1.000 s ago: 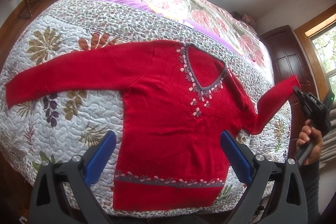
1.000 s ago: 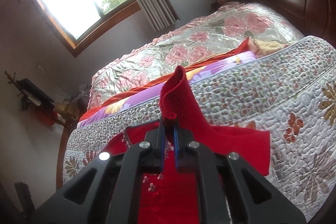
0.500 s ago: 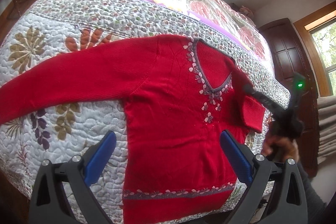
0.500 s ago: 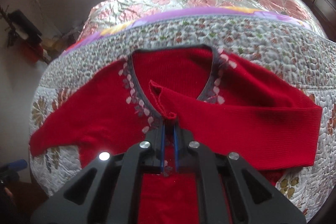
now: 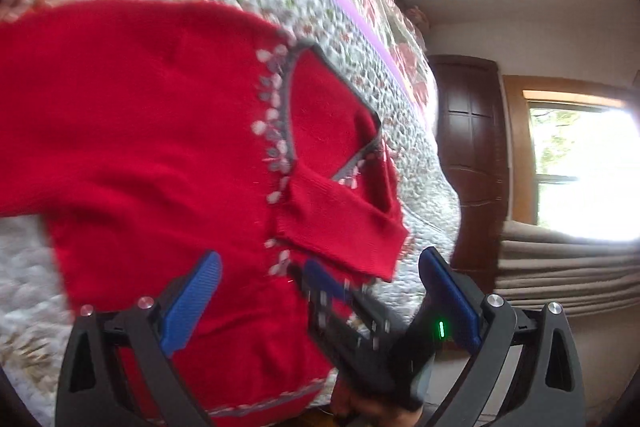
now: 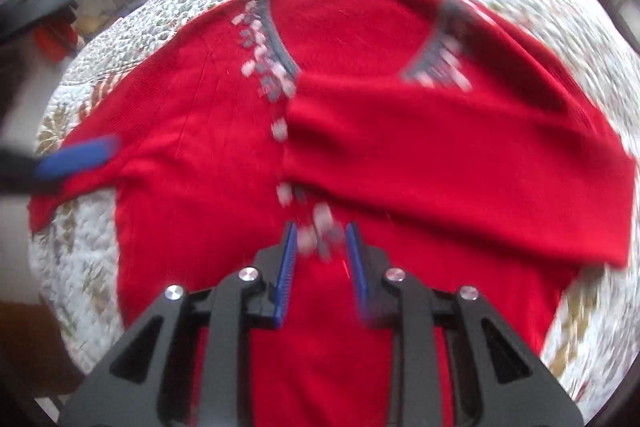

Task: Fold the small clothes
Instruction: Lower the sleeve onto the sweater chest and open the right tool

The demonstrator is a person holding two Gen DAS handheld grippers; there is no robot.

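A red sweater (image 5: 160, 127) with a grey-trimmed V-neck lies flat on the quilted bed (image 5: 420, 155). One sleeve (image 5: 340, 227) is folded across the chest, and its cuff ends near the neckline's point. My left gripper (image 5: 320, 257) hovers open above the sweater's lower body, with nothing between its blue pads. In the right wrist view, my right gripper (image 6: 320, 227) stands open just below the folded sleeve (image 6: 440, 167), apart from its cuff. One of its blue fingers (image 5: 320, 277) shows in the left wrist view. The other sleeve (image 6: 80, 163) stretches out to the left.
The quilt (image 6: 80, 247) curves off at the bed's near edge. A dark wooden door (image 5: 472, 147), a bright window (image 5: 580, 167) and bunched curtains (image 5: 560, 267) lie to the right of the bed. A hand (image 5: 360, 407) holds the right gripper low in the frame.
My right gripper carried the sleeve cuff across the chest, laid it down, and opened off it. My left gripper swung closer and to the right over the sweater.
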